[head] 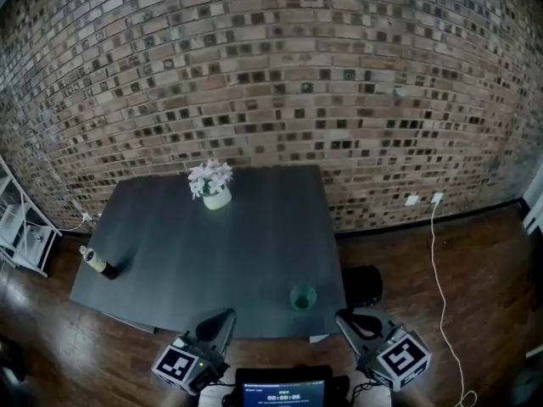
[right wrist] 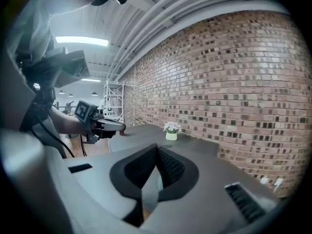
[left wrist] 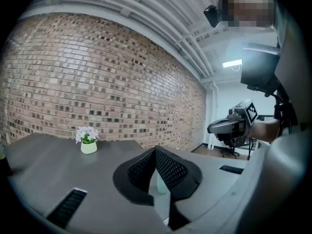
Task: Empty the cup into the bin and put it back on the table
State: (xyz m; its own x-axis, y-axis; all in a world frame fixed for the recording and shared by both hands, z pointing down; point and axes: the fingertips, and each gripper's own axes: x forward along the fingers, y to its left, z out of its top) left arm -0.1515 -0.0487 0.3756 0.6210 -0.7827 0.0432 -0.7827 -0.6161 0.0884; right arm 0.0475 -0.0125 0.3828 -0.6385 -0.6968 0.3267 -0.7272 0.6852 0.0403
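So: the green cup stands upright on the dark table, close to the front edge near the right corner, and is untouched. A dark bin sits on the floor just past that corner, so the tipping path should be short.

The left gripper and right gripper both hover low at the near edge, one on each side of the cup and angled in toward it. Both pairs of jaws are closed tip to tip and hold nothing. Each gripper view shows only a sliver of the cup beyond the pads.

Judgement: approach stage. The right gripper is nearer to the cup and the bin, and it must open before it can grasp.

The potted flowers and a bottle stand well apart from the cup, out of the way.
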